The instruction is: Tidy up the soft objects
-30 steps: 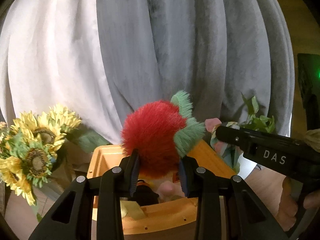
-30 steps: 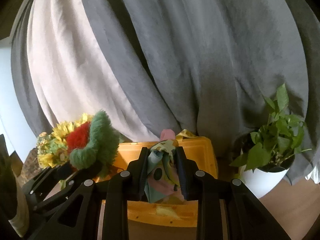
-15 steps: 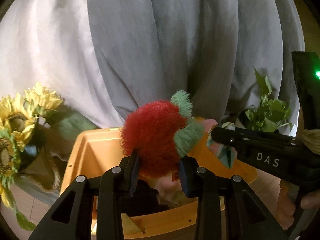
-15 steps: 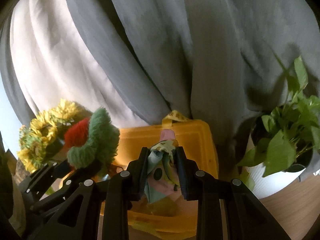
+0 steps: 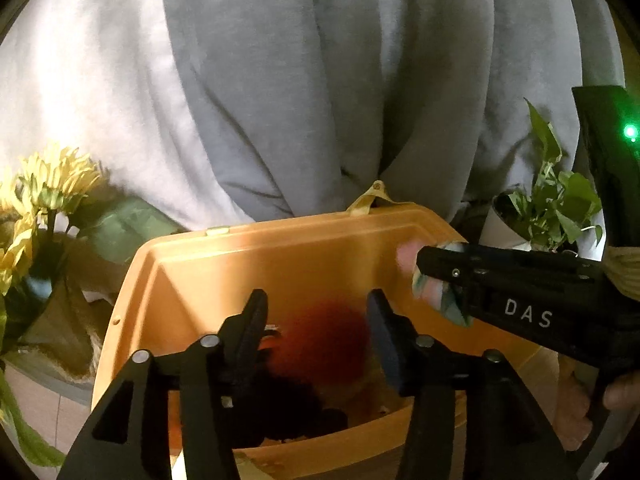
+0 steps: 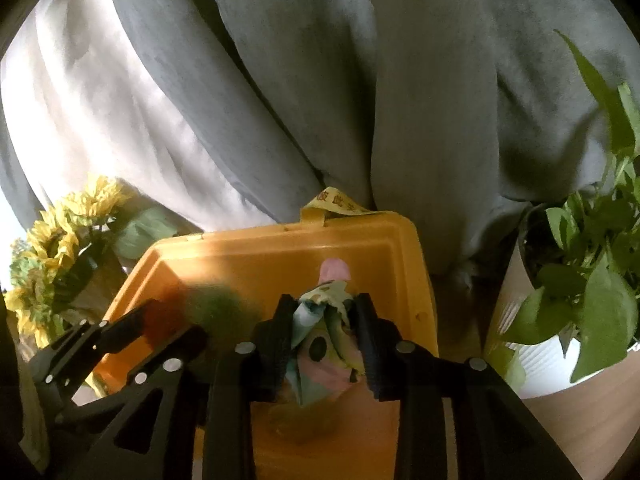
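My left gripper (image 5: 316, 312) is open above the orange bin (image 5: 280, 256). The red and green plush toy (image 5: 324, 344) is a blur just beyond the jaws, inside the bin, free of them. It shows as a green and red blur (image 6: 216, 308) in the right wrist view, by the left gripper (image 6: 160, 320). My right gripper (image 6: 322, 312) is shut on a pastel patterned soft toy (image 6: 324, 336) over the bin (image 6: 280, 252). It also shows in the left wrist view (image 5: 424, 276), holding the toy (image 5: 432, 292) at the bin's right side.
Grey and white curtains (image 5: 320, 80) hang behind the bin. Sunflowers (image 5: 44, 200) stand at the left. A potted green plant (image 6: 580, 280) in a white pot stands at the right on a wooden surface. Dark items (image 5: 288, 404) lie in the bin.
My left gripper has opened and let go of the red plush, which drops into the bin. Both grippers have tilted down over the bin. The right gripper still holds its toy.
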A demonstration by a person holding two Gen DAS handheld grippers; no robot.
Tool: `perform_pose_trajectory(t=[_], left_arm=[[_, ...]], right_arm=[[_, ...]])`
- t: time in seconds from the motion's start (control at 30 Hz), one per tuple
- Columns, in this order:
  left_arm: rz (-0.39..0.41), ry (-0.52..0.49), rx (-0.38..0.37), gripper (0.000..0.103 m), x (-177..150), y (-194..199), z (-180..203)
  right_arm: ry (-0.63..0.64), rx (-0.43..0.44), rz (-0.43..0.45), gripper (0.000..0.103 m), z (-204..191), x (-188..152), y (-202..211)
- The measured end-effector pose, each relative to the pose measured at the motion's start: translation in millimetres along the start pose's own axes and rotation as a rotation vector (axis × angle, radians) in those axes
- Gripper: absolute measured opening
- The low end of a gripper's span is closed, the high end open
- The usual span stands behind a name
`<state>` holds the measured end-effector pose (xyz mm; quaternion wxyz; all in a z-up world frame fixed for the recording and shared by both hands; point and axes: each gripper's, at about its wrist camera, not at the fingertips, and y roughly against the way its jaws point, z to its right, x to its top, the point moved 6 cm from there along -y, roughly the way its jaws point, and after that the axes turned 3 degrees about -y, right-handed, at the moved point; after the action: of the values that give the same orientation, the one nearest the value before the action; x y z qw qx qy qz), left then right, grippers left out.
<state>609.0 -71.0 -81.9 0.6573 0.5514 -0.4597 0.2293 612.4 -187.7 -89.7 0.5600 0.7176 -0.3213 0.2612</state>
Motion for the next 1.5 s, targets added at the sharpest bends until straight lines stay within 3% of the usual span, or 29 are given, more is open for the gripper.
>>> perform_pose_trajectory(t=[0.07,0.37,1.0,1.1,1.5], left_arm=[[0.003,0.006,0.018,0.055,-0.8,2.9,-3.2],[0.010,0.093,0.113,0.066,-8.7,32.6,-24.5],[0.135,0.118,0.288,0.097,-32.4,173.5,-25.0],[0.147,0.115,0.296,0.102,-40.7,192.2,-24.3],[0.183,0.060,0.261,0.103,-70.9,250.8,-13.4]], right_arm=[[-0.002,-0.003,-0.009,0.046,0.7,-0.6,-2.3],[0.018,-0.040,0.016,0.053,-5.5,-8.6,16.2],[0.053,-0.112,0.147,0.082,-30.8,-48.3,137.3],[0.050,-0.122,0.160,0.085,-35.2,-56.4,153.3],[0.008,-0.207,0.233,0.093,-43.6,-104.2,222.6]])
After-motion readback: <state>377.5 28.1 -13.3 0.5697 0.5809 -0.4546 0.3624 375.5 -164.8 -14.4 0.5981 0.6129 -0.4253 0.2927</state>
